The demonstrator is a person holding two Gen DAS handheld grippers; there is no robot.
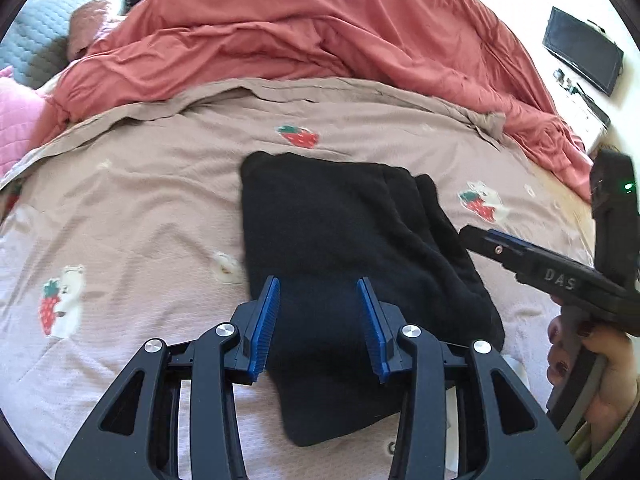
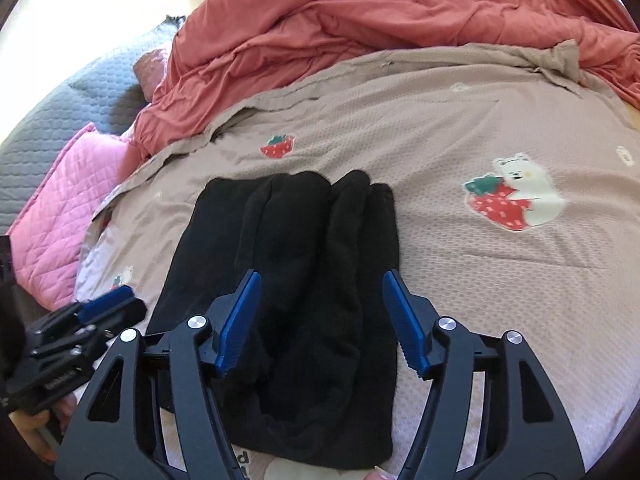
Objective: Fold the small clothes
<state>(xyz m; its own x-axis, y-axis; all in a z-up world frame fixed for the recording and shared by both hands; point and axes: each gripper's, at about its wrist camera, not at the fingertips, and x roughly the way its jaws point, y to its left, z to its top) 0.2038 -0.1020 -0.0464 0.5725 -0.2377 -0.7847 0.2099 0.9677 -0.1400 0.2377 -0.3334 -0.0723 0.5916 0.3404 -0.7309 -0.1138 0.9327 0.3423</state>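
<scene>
black garment (image 1: 352, 264) lies folded on the bed's strawberry-print cover (image 1: 140, 208), a rumpled red duvet (image 1: 320, 28) behind; left claw (image 1: 319, 308) and right claw (image 2: 322, 312) hover open, empty.

A bed (image 1: 160, 208) fills the room, spread with a beige strawberry-print cover (image 2: 460, 128). A rumpled red duvet (image 1: 320, 28) lies behind, pink pillow (image 2: 60, 216) alongside. Bright daylight.

You have bright daylight, blown out to white at the upper corners of both views. Fisheye bends the bed (image 1: 160, 208) edges and darkens the rim. The black garment (image 2: 288, 272) shows little detail; slight blur throughout.
</scene>
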